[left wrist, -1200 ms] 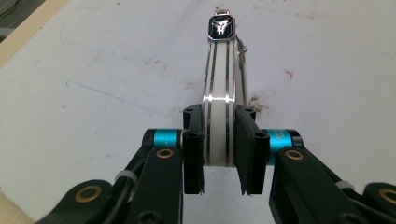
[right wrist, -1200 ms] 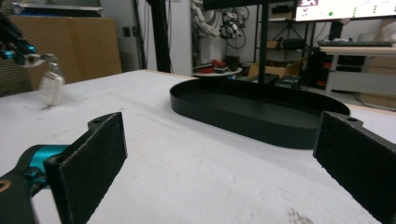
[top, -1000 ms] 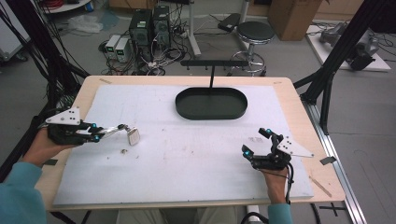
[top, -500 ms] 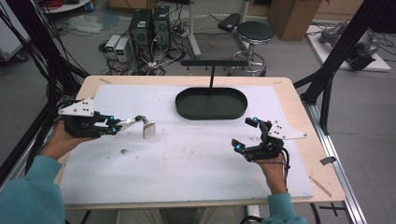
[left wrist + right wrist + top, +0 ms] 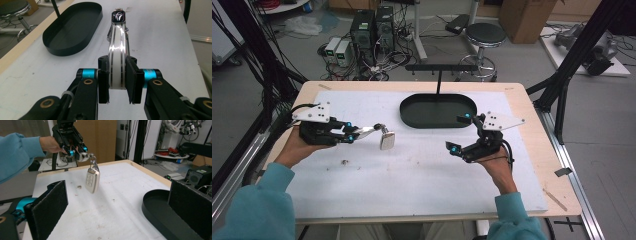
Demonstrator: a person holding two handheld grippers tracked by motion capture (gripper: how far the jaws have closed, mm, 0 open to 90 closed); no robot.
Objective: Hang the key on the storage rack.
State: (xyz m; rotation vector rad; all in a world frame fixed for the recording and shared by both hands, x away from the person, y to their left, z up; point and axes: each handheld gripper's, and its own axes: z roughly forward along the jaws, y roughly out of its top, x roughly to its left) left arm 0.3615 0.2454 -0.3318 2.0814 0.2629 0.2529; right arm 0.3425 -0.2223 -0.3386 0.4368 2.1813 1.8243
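Two claws are working here: the left claw (image 5: 353,133) is pinching the white strap (image 5: 117,60) of a car key fob (image 5: 387,140), which is dangling clear above the desk (image 5: 422,185) left of the black tray (image 5: 438,111). Off to the side, the right claw (image 5: 460,133) is gaping wide with nothing in it. Carrying well probably means keeping the pinch firm, travelling smoothly so the fob is not swinging, and clearing the tray's rim before lowering

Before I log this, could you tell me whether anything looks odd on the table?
Only a small speck of debris on the mat, below the left gripper. The key fob hangs normally.
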